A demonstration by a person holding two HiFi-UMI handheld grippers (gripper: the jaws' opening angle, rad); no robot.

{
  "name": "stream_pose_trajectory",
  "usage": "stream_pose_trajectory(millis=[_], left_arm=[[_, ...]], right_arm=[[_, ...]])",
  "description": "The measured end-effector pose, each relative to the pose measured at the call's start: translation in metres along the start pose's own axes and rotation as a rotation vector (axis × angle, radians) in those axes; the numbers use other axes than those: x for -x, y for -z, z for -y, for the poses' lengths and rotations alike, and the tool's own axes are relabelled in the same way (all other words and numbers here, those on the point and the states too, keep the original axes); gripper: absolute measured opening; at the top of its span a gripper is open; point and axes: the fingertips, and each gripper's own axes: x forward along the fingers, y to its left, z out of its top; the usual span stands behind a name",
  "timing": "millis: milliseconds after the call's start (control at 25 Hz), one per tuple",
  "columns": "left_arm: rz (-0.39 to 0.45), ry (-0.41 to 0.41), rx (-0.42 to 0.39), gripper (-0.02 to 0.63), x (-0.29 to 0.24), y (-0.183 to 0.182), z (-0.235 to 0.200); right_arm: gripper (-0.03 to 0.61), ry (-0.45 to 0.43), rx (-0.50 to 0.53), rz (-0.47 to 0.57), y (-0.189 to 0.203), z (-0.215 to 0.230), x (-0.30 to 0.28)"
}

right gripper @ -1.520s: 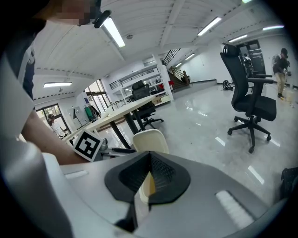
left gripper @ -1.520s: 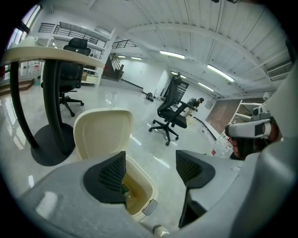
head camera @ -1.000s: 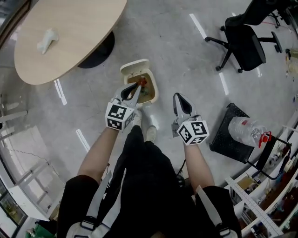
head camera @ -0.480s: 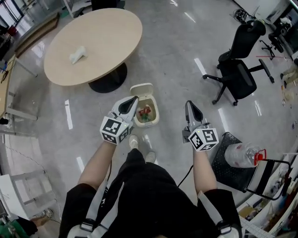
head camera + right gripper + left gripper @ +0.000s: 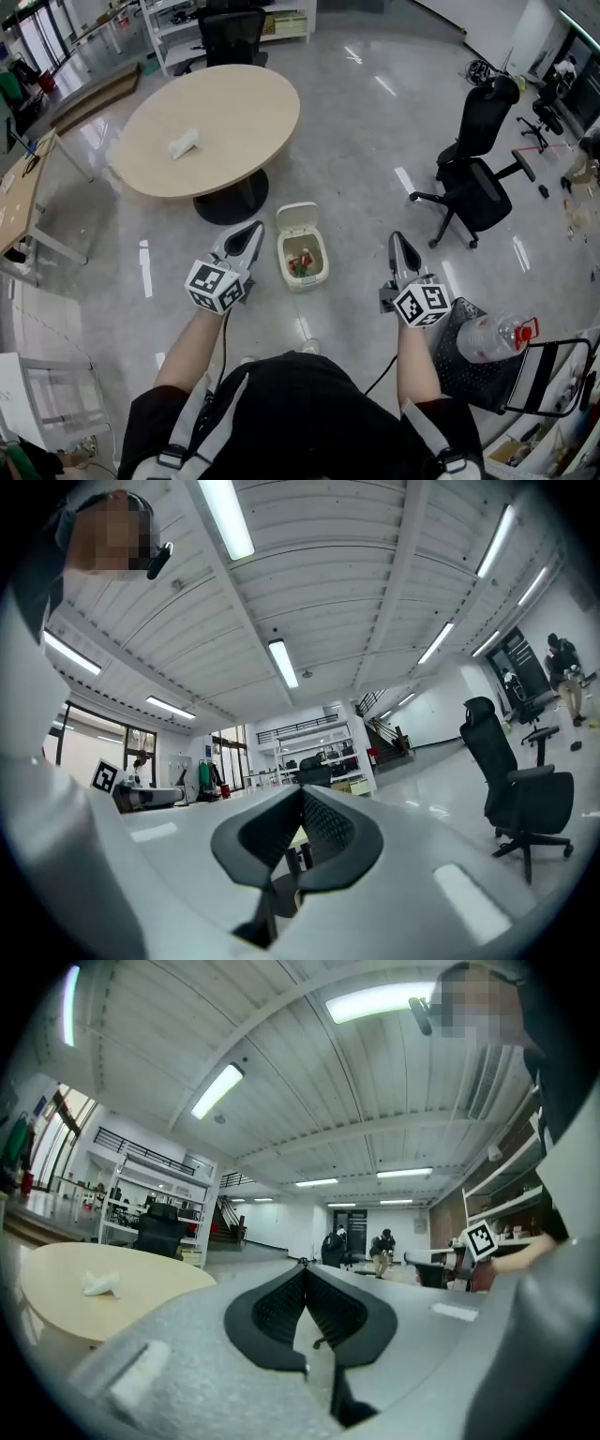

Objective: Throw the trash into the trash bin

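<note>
The small cream trash bin (image 5: 289,271) stands on the floor with its lid (image 5: 297,217) flipped up; red and green trash (image 5: 300,265) lies inside. My left gripper (image 5: 255,228) is held level to the left of the bin and well above it, shut, with nothing between its jaws. My right gripper (image 5: 398,239) is to the bin's right, also shut and holding nothing. A crumpled white paper (image 5: 185,143) lies on the round wooden table (image 5: 234,103) beyond the bin. In the left gripper view the closed jaws (image 5: 305,1269) point past that paper (image 5: 100,1283).
A black office chair (image 5: 473,187) stands to the right on the grey floor, also in the right gripper view (image 5: 514,780). A clear bottle with a red cap (image 5: 489,336) rests over a black mat at the lower right. Shelving and another chair (image 5: 230,33) stand behind the table.
Both grippers have risen away from the bin. The left one was over the bin's opening and now is up to its left. The view has lifted, showing more of the room.
</note>
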Motion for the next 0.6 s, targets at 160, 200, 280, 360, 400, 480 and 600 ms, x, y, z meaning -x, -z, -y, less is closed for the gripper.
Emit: stream_pose_trajectory(millis=[160, 200, 280, 360, 400, 480, 600], left_arm=[[0.047, 0.007, -0.006, 0.003, 0.055, -0.021, -0.008], [0.046, -0.004, -0.024, 0.003, 0.069, -0.023, -0.012], [0.040, -0.031, -0.056, 0.003, 0.096, -0.025, -0.026], [0.034, -0.050, -0.082, 0.003, 0.121, -0.026, -0.040], [0.031, -0.058, -0.093, 0.003, 0.133, -0.026, -0.046], [0.026, -0.075, -0.098, 0.003, 0.156, -0.024, -0.057], [0.039, -0.084, -0.085, 0.003, 0.188, -0.021, -0.068]], right_arm=[[0.006, -0.037, 0.023, -0.003, 0.006, -0.037, 0.018], [0.006, -0.046, 0.040, -0.008, 0.009, -0.048, 0.020], [0.006, -0.052, 0.072, -0.016, 0.012, -0.068, 0.020], [0.006, -0.047, 0.074, -0.010, 0.012, -0.086, 0.019], [0.006, -0.044, 0.067, -0.003, 0.012, -0.095, 0.020], [0.006, -0.037, 0.053, 0.007, 0.013, -0.110, 0.025], [0.006, -0.023, 0.054, -0.006, 0.019, -0.131, 0.034]])
